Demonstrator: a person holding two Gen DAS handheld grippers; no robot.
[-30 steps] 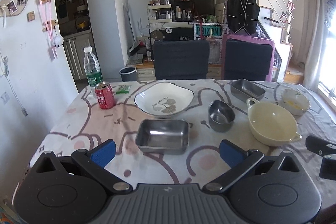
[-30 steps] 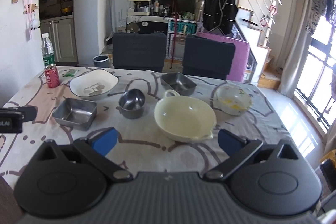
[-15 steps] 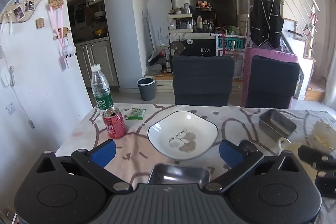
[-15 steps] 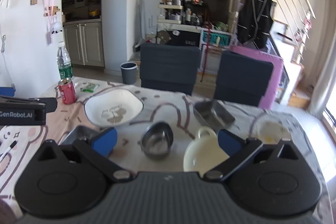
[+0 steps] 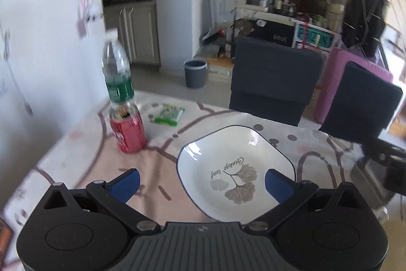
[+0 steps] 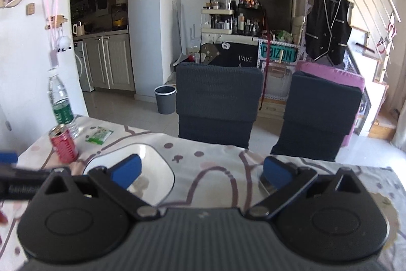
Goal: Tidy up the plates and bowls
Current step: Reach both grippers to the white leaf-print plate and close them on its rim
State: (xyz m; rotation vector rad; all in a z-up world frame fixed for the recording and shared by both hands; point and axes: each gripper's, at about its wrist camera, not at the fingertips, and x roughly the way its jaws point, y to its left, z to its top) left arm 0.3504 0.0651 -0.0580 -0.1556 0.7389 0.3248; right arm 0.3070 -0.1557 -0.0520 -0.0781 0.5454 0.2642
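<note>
Hovering left hand-held gripper (image 5: 201,180) (jaws apart), white plate (image 5: 236,172)

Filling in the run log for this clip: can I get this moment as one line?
task: organize plates and bowls | left gripper: open, over white leaf plate | right gripper: open, empty | red can: upright beside plate

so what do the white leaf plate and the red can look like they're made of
The white leaf plate looks like glazed ceramic: glossy white surface with sharp window glints, a thin dark rim line and a printed leaf. It could be melamine; the look alone doesn't settle it. The red can looks like thin aluminium: printed red wall, bare silvery top rim, opened mouth.
</note>
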